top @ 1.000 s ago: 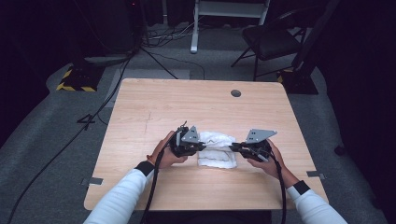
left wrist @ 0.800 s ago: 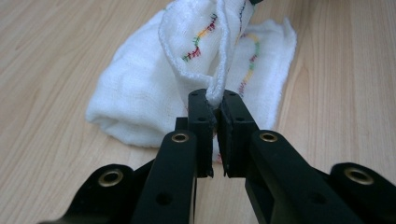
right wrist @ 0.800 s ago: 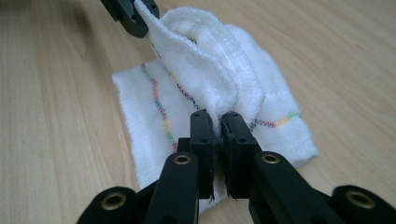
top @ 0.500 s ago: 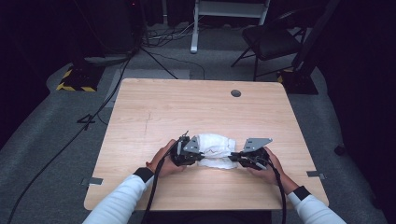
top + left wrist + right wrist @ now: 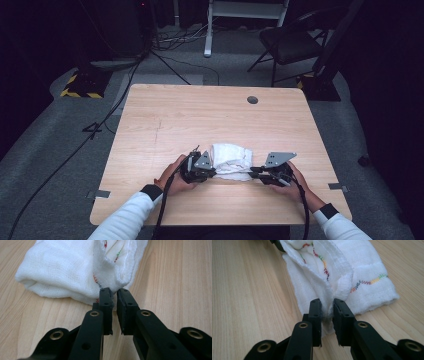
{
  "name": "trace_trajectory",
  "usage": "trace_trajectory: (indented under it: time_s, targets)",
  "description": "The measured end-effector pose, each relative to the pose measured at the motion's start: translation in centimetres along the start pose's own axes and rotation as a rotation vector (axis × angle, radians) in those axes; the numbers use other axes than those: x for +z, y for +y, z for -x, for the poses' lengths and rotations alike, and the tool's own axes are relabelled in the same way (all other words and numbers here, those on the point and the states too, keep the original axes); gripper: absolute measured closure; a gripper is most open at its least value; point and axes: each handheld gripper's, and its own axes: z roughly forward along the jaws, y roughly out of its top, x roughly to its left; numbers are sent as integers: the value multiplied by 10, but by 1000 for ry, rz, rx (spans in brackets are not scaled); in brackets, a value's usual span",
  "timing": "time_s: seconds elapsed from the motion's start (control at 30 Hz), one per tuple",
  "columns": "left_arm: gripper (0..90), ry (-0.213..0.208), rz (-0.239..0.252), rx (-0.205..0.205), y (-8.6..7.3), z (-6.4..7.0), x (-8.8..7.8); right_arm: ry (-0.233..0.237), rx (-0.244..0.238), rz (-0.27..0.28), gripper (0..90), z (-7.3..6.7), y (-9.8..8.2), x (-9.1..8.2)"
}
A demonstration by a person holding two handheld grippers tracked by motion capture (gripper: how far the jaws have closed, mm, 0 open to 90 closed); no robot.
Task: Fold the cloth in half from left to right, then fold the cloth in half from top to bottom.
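Here we are, low and centre in the high view: the white cloth [image 5: 231, 161] lies bunched on the wooden table [image 5: 210, 115], a gripper at either end of it. The left gripper [image 5: 214, 172] sits at the cloth's left edge, the right gripper [image 5: 251, 173] at its right edge, both down near the tabletop. That looks to me like a two-ended hold, the sort you take to stretch or set down a cloth evenly.

In the left gripper view, the jaws stand narrow, with a fold of the cloth [image 5: 75, 270] pinched at their tips, just below frame centre. The hem with its coloured stitching [image 5: 96, 280] runs right into the pinch.

In the right gripper view, the cloth [image 5: 352, 272] fills the upper middle, zigzag rainbow stitching [image 5: 367, 282] across it. A tuft of fabric sits between the tips, but there is a visible gap; these jaws have just been opening, so I judge the hold here is loosening, maybe a release.

Against a second ago: both hands have sunk a little toward the bottom of the frame, and the cloth has come down with them and lies flatter on the wood.
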Motion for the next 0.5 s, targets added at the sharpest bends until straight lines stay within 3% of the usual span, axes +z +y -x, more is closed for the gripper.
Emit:
trace_trajectory:
  time_s: [0.5]
  targets:
    - [822, 0, -17, -10, -7, 6, -3, 1, -11, -5, 800, -3, -6, -6]
